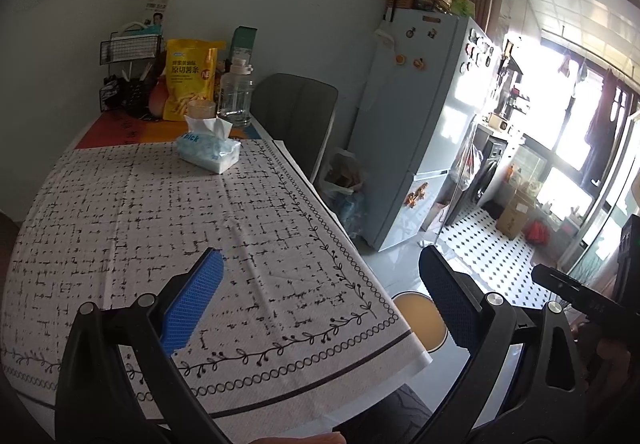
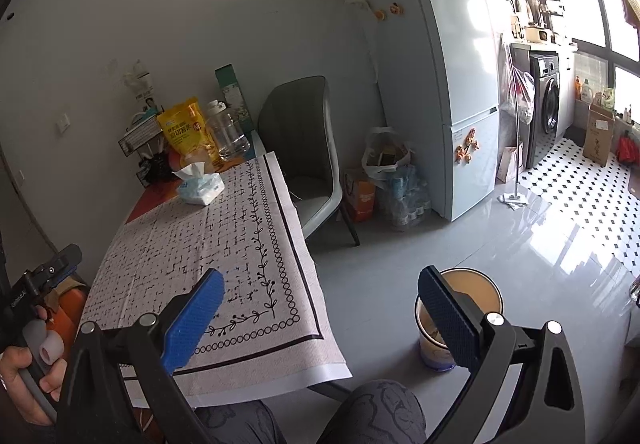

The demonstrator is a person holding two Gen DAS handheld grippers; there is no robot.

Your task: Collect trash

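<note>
Both grippers, left [image 1: 320, 300] and right [image 2: 320, 308], hang with jaws wide apart, holding nothing. On the floor just beside the table [image 2: 192, 244] corner stands the trash bin [image 2: 476, 284], some scraps inside. A tissue pack [image 1: 210, 150] lies on the tablecloth

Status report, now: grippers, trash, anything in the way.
Left gripper open, empty. Right gripper open, empty. No trash seen on table; bin on floor beside it. Nothing in the way.

right gripper [image 2: 320, 308] agape, bin [image 2: 480, 286] beside table [image 2: 224, 244]
</note>
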